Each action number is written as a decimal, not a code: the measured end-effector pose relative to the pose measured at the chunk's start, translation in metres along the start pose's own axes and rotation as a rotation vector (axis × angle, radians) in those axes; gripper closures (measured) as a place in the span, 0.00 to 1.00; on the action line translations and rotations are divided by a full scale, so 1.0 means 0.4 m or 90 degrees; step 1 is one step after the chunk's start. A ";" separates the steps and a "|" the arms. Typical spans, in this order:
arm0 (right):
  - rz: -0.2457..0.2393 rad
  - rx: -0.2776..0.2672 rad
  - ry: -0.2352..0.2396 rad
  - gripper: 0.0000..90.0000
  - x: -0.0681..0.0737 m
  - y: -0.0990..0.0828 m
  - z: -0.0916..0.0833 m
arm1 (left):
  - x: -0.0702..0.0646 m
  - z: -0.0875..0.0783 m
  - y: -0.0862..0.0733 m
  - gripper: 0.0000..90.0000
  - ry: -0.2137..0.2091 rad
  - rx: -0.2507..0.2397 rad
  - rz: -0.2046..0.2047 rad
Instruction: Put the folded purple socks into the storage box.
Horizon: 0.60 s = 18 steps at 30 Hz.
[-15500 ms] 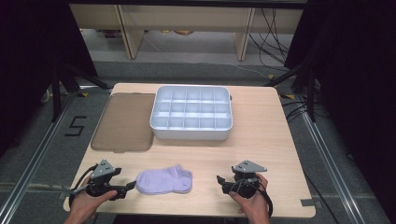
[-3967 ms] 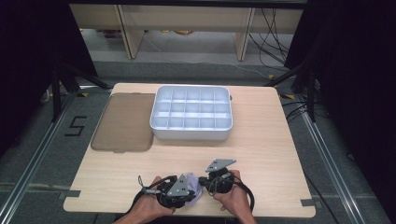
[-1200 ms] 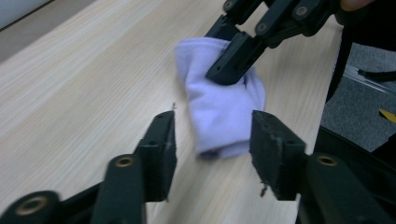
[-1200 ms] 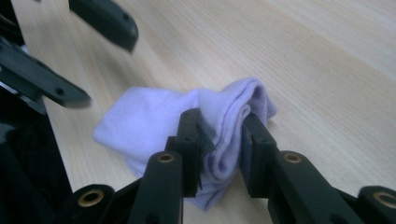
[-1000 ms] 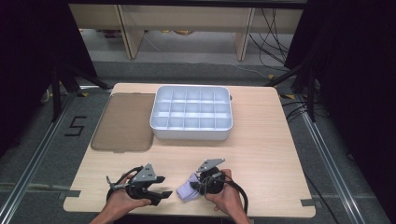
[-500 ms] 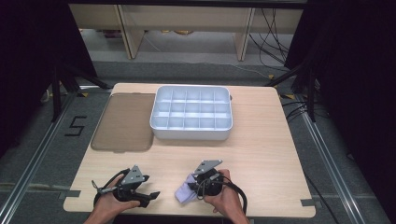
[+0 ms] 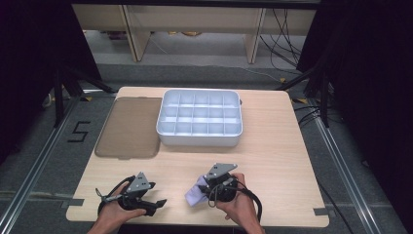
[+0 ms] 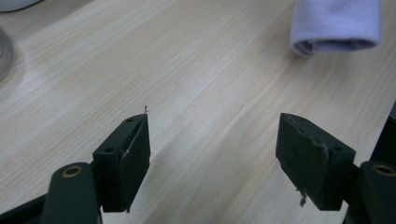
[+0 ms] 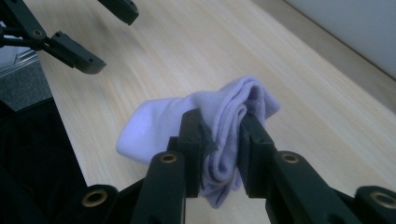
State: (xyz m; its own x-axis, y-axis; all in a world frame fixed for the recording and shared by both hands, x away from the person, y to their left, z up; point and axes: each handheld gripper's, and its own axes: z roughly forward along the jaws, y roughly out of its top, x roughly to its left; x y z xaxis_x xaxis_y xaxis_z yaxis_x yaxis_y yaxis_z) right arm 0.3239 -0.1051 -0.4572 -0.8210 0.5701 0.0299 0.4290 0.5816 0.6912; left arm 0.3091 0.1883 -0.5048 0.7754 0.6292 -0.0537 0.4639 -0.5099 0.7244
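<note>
Vs. a second ago: left gripper (image 7: pixel 157 202) has backed off to the lower left of the high view, away from the sock (image 7: pixel 196 195); its jaws have just been opening and now stand wide with nothing between them, bare surface (image 8: pixel 196 84) below in the left gripper view. Half a second ago it was already clear of the sock. Right gripper (image 7: pixel 208 189) sits in about the same spot at lower centre, sock bundle a touch higher off the surface than before. The start-of-run frame had the sock flat between both grippers; now it's folded into a wad. Right gripper (image 9: pixel 219 140) is clamped on the lavender sock (image 9: pixel 224 112): the pads pinch the folded middle, loose end spilling to the left of the jaws in the right gripper view, and the far folded end pokes out just past the jaw tips. In the left gripper view the sock (image 8: pixel 335 25) shows at upper right, well apart from the left jaws. Left hand (image 7: pixel 116 212) enters from the bottom edge, gripper pointing right, low over the surface. Right hand (image 7: pixel 238 204) wraps its gripper from below, jaws pointing left toward the left gripper. Compartment tray (image 7: pixel 199 139) and brown lid (image 7: pixel 129 127) at upper centre, unchanged, well apart from both grippers.
</note>
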 end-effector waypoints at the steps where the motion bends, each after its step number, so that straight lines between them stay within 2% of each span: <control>1: 0.026 0.011 -0.006 0.82 -0.002 0.003 -0.013 | -0.002 0.001 -0.001 0.29 -0.005 0.000 -0.010; 3: 0.019 0.007 -0.008 0.82 -0.006 0.005 -0.017 | -0.002 0.001 -0.001 0.28 -0.001 0.000 -0.008; 5: 0.030 0.018 -0.011 0.82 -0.009 0.011 -0.023 | -0.001 0.001 0.000 0.28 -0.002 0.000 -0.002; 6: 0.029 0.015 -0.021 0.82 -0.008 0.012 -0.019 | 0.002 -0.001 0.001 0.28 -0.002 0.002 0.011; 7: 0.024 0.030 -0.021 0.82 -0.011 0.017 -0.025 | -0.002 -0.001 0.001 0.27 -0.008 0.000 0.003; 9: 0.010 0.037 -0.026 0.82 -0.014 0.034 -0.034 | -0.001 -0.001 0.002 0.27 -0.009 -0.002 0.006; 10: 0.010 0.037 -0.026 0.82 -0.014 0.034 -0.034 | -0.005 0.000 0.001 0.27 -0.008 -0.004 -0.006; 12: 0.007 0.044 -0.030 0.82 -0.012 0.042 -0.042 | -0.005 0.000 0.001 0.27 -0.010 -0.003 -0.005; 13: 0.017 0.054 -0.026 0.82 -0.011 0.045 -0.046 | -0.005 -0.001 0.000 0.27 -0.011 -0.002 -0.009; 14: 0.014 0.059 -0.032 0.82 -0.015 0.048 -0.049 | -0.002 -0.003 0.001 0.27 -0.009 0.000 -0.004; 15: 0.023 0.064 -0.040 0.82 -0.018 0.057 -0.061 | 0.003 -0.005 0.003 0.27 -0.005 -0.001 0.003; 17: 0.030 0.068 -0.047 0.82 -0.020 0.062 -0.065 | 0.004 -0.005 0.003 0.27 -0.004 -0.003 0.004; 18: 0.032 0.069 -0.048 0.82 -0.027 0.067 -0.071 | 0.002 -0.005 0.002 0.27 -0.007 -0.001 -0.011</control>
State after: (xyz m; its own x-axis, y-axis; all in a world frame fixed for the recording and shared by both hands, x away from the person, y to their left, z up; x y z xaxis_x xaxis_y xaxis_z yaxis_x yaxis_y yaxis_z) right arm 0.3334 -0.1120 -0.4187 -0.7682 0.6402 0.0051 0.5108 0.6080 0.6079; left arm 0.3093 0.1896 -0.5029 0.7719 0.6314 -0.0741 0.4765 -0.4976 0.7248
